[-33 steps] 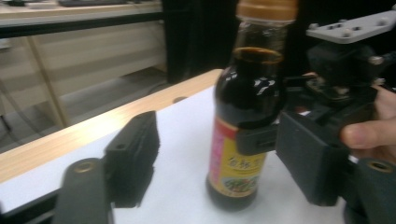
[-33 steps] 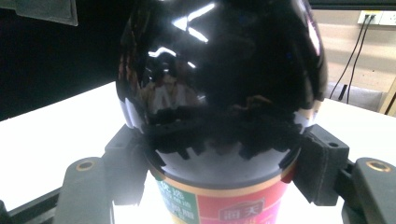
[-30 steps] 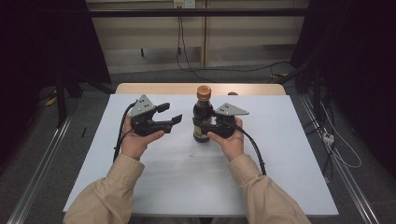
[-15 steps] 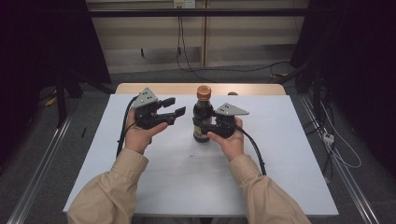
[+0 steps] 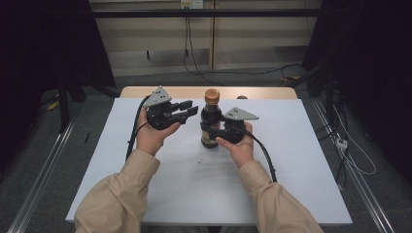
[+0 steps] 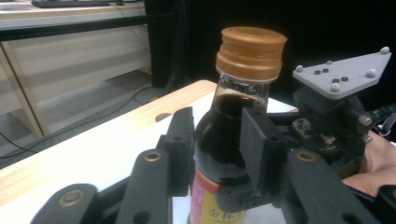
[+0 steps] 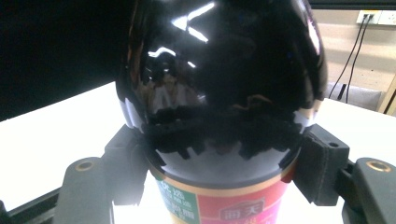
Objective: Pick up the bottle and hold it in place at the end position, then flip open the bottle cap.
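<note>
A dark sauce bottle [image 5: 211, 127] with a golden-brown cap [image 5: 212, 95] and a red and yellow label stands upright on the white table [image 5: 145, 160]. My right gripper [image 5: 211, 132] is shut on the bottle's body; in the right gripper view its pads [image 7: 321, 164] press both sides of the bottle [image 7: 219, 93] just above the label. My left gripper [image 5: 188, 109] is held open in the air, its tips close to the left of the bottle's neck. In the left gripper view, the left gripper [image 6: 215, 147] frames the bottle [image 6: 224, 140] under the cap [image 6: 251, 51], with the right gripper [image 6: 327, 126] behind it.
The white sheet covers a wooden tabletop whose far edge [image 5: 184, 91] shows behind the bottle. Metal rails [image 5: 39, 174] run along the floor on both sides. Cables [image 5: 262, 148] trail from each gripper toward the person's sleeves.
My left gripper has risen and moved right, toward the bottle's neck, staying open. The right gripper and bottle have not moved.
</note>
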{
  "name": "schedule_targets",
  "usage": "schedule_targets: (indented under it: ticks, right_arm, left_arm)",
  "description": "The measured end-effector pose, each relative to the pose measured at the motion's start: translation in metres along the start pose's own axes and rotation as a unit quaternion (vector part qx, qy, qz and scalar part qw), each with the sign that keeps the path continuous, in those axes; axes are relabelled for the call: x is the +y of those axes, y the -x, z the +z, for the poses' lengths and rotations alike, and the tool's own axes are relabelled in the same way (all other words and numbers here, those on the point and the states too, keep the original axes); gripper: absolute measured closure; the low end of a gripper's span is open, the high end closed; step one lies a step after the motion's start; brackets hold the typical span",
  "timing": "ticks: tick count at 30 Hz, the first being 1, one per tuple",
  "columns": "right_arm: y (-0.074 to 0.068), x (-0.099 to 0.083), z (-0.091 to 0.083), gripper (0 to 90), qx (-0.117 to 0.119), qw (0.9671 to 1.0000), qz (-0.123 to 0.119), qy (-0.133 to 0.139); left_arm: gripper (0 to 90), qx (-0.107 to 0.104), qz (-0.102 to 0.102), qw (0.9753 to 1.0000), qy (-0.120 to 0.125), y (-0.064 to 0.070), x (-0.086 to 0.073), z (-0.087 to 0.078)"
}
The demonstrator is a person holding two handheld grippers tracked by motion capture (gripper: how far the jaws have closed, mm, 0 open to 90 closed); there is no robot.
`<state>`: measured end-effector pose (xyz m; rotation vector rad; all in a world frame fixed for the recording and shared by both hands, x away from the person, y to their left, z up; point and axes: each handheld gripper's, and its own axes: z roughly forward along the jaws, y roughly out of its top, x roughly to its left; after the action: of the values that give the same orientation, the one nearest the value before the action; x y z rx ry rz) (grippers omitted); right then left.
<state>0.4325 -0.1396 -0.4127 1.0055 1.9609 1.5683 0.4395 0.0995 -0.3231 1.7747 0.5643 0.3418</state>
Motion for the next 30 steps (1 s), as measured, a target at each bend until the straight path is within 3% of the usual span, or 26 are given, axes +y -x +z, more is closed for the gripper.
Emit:
schedule_targets:
  ticks: [7, 30]
  right_arm:
    - [0.0, 0.0, 0.0, 30.3, -0.001, 1.0, -0.001, -0.001]
    - [0.0, 0.0, 0.0, 30.4, -0.001, 1.0, -0.002, -0.001]
  left_arm:
    - [77.5, -0.013, -0.017, 0.9998, -0.004, -0.002, 0.004, 0.004]
    - [89.8, -0.031, -0.027, 0.9987, -0.029, -0.003, 0.016, 0.014]
